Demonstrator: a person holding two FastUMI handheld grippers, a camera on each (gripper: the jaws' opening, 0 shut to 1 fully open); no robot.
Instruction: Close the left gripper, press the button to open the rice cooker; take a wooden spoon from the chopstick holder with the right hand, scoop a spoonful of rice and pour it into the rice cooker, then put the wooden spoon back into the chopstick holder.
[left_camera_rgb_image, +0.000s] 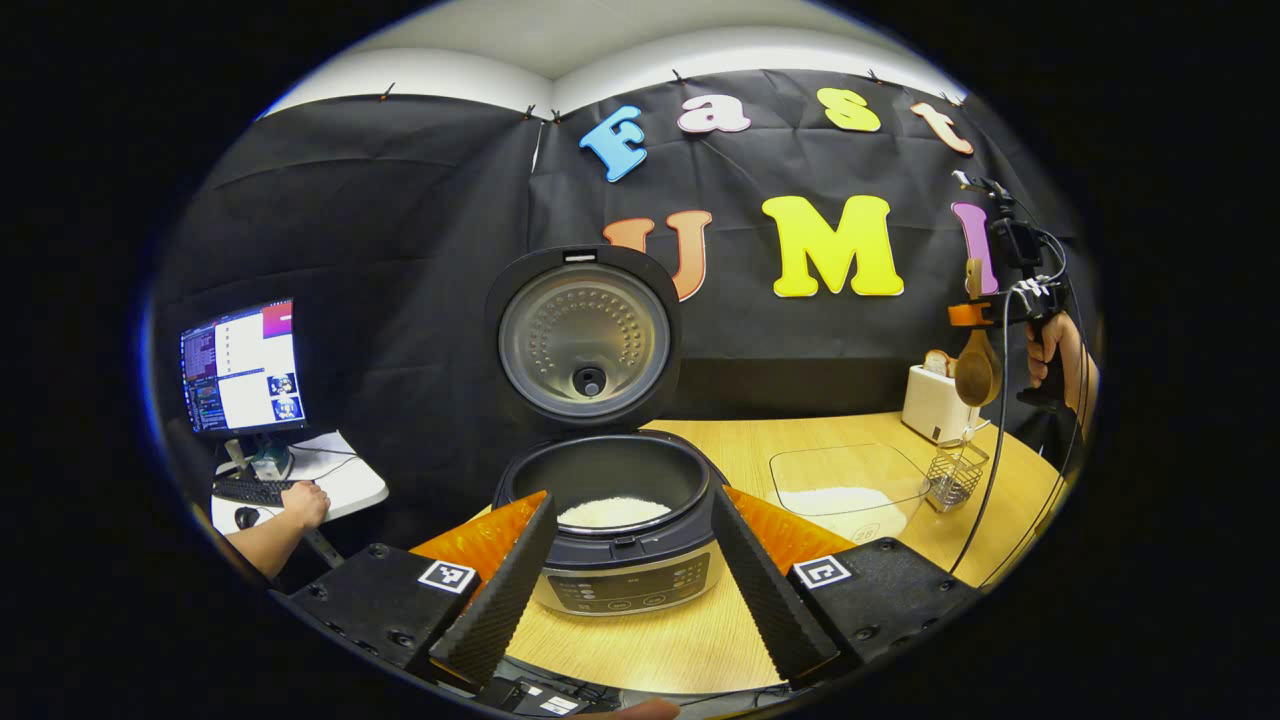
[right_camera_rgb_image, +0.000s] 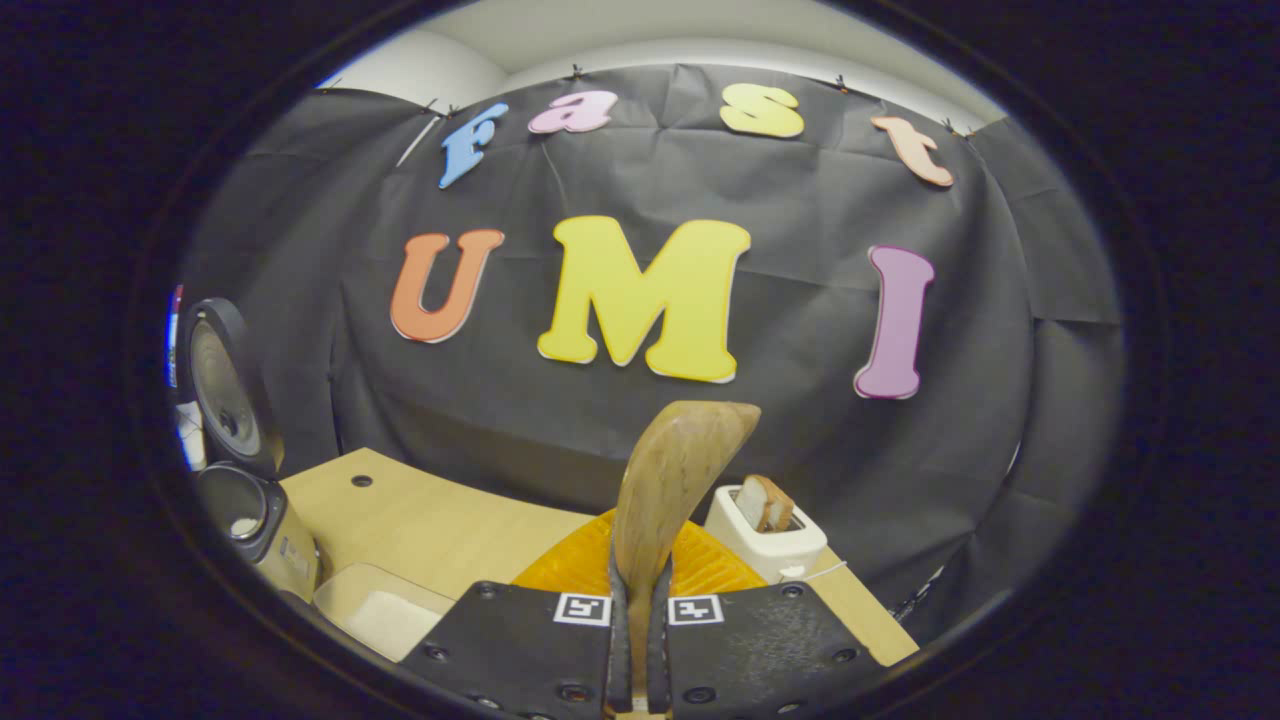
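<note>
Light wood bench (left_camera_rgb_image: 760, 450) carrying an open rice cooker (left_camera_rgb_image: 620, 530) near the front edge, a clear tray of rice (left_camera_rgb_image: 850, 490) just beside it, then a wire chopstick holder (left_camera_rgb_image: 955, 475) and a white toaster (left_camera_rgb_image: 935, 400) toward the back corner.

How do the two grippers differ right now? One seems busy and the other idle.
The right gripper is shut on the wooden spoon; the left gripper is open and holds nothing. The right gripper is raised high, with the spoon hanging above the wire chopstick holder; the left gripper sits low, facing the open rice cooker. Both are hand-held, each with two fingers.
</note>
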